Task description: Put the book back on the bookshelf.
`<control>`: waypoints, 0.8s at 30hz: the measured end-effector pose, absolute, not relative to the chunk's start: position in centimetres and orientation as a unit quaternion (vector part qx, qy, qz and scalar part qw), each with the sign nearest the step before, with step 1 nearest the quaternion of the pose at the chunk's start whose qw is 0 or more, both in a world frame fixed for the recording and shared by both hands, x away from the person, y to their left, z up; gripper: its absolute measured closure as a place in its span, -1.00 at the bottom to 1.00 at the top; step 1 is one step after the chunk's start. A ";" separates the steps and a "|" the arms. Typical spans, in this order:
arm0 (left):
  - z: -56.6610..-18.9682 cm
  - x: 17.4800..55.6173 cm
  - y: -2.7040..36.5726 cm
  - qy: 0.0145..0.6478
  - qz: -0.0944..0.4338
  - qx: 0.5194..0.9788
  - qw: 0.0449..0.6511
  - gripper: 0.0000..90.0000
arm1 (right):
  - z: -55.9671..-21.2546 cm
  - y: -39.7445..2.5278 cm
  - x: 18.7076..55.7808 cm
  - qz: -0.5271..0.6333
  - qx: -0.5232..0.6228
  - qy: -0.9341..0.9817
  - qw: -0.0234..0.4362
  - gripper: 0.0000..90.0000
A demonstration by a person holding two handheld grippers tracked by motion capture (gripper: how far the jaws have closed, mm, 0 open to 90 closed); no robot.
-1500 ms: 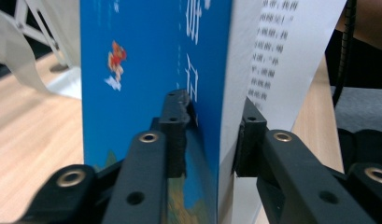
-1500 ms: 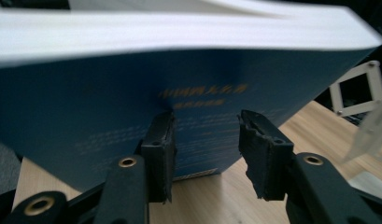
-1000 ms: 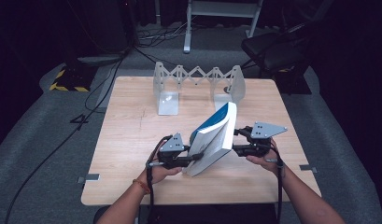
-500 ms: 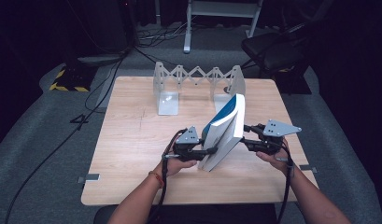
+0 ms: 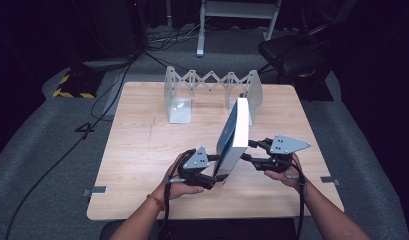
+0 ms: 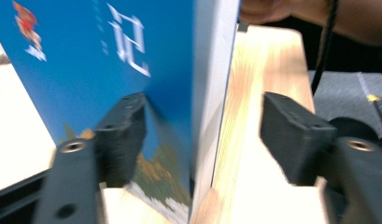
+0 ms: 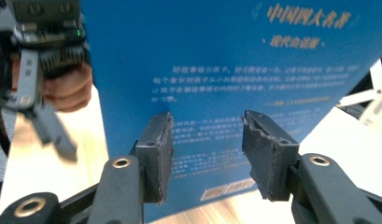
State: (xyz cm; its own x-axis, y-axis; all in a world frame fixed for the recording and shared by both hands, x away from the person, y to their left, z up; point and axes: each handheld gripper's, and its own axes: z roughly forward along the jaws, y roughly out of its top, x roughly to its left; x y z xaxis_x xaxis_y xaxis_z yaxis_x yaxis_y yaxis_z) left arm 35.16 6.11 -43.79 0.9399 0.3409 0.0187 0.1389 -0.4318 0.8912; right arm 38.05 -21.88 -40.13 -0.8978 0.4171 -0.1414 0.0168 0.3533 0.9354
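A thick book (image 5: 234, 135) with a blue cover and white page edges stands nearly upright on its bottom edge on the wooden table (image 5: 142, 145), right of centre. My left gripper (image 5: 217, 175) is at its near lower corner, open, with one jaw against the blue front cover (image 6: 109, 84) and the other jaw well clear of the white edge. From the right side, my right gripper (image 5: 248, 150) meets the book. In the right gripper view its open jaws (image 7: 206, 140) rest against the blue back cover (image 7: 216, 60), which carries printed text.
A grey metal accordion book rack (image 5: 212, 85) with two upright end plates stands at the table's far edge, just behind the book. A dark chair (image 5: 297, 55) and floor cables (image 5: 112, 75) lie beyond the table. Bare wood spreads to the left.
The book has swung up from a lean to nearly upright and shifted right and farther back. Both hands and grippers moved right with it.
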 end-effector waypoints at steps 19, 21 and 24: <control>-45.0 34.8 2.0 0.268 0.212 0.798 0.496 -0.64 | -40.3 -20.3 38.0 0.551 0.136 0.805 0.174 0.14; -44.9 34.8 2.0 0.281 0.225 0.789 0.498 -0.50 | -40.3 -20.3 38.0 0.550 0.137 0.805 0.175 0.12; -44.8 34.8 2.4 0.281 0.224 0.787 0.502 -0.33 | -40.4 -20.2 38.0 0.548 0.144 0.804 0.179 0.11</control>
